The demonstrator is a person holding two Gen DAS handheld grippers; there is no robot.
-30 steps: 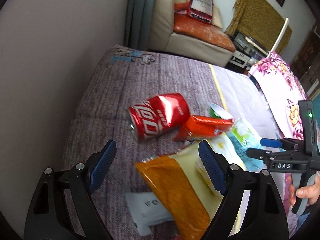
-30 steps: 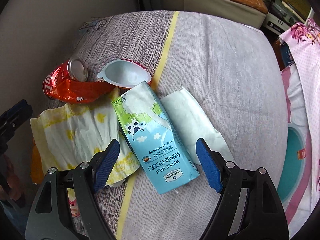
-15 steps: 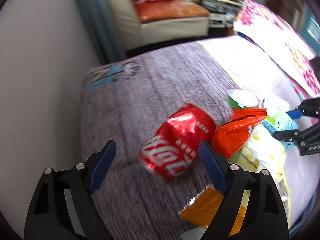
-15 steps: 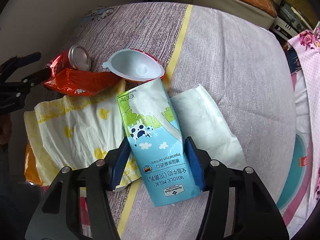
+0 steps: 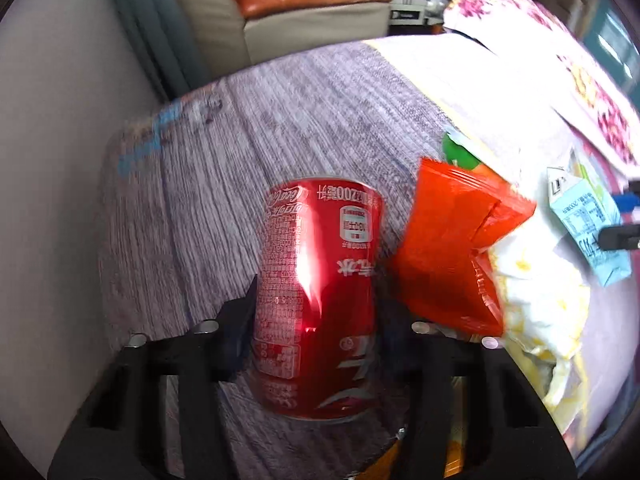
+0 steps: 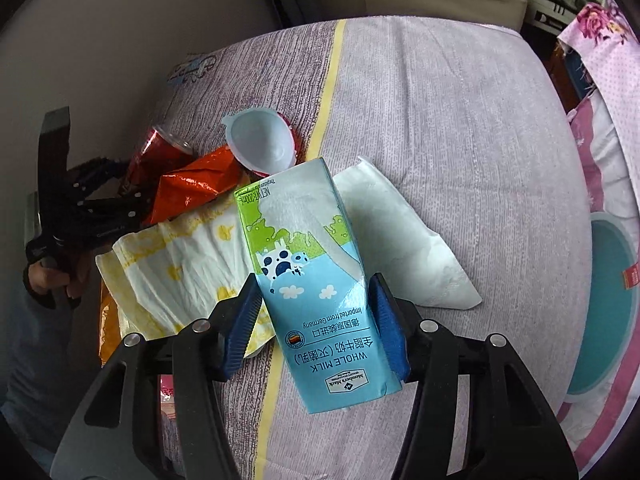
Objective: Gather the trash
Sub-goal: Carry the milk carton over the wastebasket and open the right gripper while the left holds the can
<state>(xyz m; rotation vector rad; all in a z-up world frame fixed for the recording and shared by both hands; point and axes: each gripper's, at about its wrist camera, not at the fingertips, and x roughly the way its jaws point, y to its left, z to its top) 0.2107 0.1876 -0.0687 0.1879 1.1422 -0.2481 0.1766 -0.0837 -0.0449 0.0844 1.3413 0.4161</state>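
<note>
- Both grippers clamped on trash lying on the grey bedcover (image 6: 460,128).
- left gripper (image 5: 316,312) jaws tight on dented red cola can (image 5: 320,280), orange snack bag (image 5: 452,256) touching its right side.
- right gripper (image 6: 316,320) pinches blue milk carton (image 6: 312,280), overlapping yellow-white wrapper (image 6: 180,264) and white packet (image 6: 400,240).

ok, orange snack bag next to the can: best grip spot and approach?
Judging by pose, pinch the flat sealed end of the orange snack bag that points toward the white cup. Come from above on the wall side; the milk carton and yellow wrapper crowd its other side.
</note>
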